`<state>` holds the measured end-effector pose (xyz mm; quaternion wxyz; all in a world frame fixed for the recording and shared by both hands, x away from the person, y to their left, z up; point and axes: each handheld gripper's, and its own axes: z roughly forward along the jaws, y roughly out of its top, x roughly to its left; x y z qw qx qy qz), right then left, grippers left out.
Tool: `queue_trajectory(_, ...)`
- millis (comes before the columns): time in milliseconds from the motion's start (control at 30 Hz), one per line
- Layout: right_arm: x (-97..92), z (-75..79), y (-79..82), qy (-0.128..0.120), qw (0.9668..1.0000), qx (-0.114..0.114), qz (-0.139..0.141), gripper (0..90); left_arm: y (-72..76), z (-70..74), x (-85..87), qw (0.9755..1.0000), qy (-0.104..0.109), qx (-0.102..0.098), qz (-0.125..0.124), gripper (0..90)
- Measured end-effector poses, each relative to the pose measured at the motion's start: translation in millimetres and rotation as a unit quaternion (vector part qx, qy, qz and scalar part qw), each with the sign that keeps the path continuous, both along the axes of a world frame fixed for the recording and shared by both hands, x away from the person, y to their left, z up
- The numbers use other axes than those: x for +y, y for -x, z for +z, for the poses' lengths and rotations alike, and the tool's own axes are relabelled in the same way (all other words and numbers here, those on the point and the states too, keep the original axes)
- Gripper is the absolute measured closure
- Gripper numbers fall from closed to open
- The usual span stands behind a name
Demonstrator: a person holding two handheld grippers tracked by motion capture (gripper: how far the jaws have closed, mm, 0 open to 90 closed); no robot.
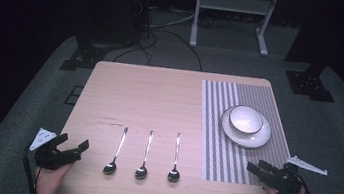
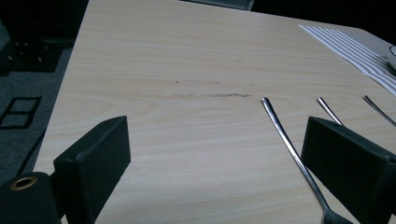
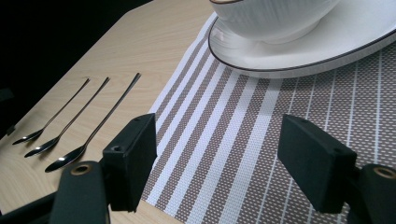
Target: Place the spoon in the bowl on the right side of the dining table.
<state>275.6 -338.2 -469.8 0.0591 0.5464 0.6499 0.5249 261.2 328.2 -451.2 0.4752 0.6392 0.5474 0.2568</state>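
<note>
I hold my left hand-held gripper point(image 1: 71, 148) open and empty just left of the leftmost spoon point(image 1: 115, 152), ready to take it. My right hand-held gripper point(image 1: 261, 170), also open and empty, waits over the striped placemat point(image 1: 215, 133) near the bowl point(image 1: 246, 119).

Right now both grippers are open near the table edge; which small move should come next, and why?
Probably move the left gripper right and down over the nearest spoon. Its jaws stand open and empty, and that spoon's handle lies just ahead of them, untouched. The right gripper, also open and empty, hovers over the striped mat, apart from the bowl.
</note>
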Motion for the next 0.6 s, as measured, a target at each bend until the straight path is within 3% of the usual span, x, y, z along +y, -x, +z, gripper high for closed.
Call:
queue_trajectory(367, -0.1, 0.3, -1.1, 0.006, 1.0000, -0.001, -0.002, 27.1, -3.4, 8.0, -18.1, 0.9994, -0.017, -0.003, -0.029, 7.0)
queue_trajectory(500, 1.4, 0.5, -1.3, 0.008, 1.0000, 0.000, -0.001, 27.1, -5.4, 16.8, -33.3, 0.9981, -0.032, -0.010, -0.052, 7.0)
queue_trajectory(600, 2.1, 0.7, -1.1, 0.011, 0.9999, 0.000, 0.000, 27.1, -7.0, 24.4, -48.7, 0.9953, -0.065, -0.019, -0.069, 7.0)
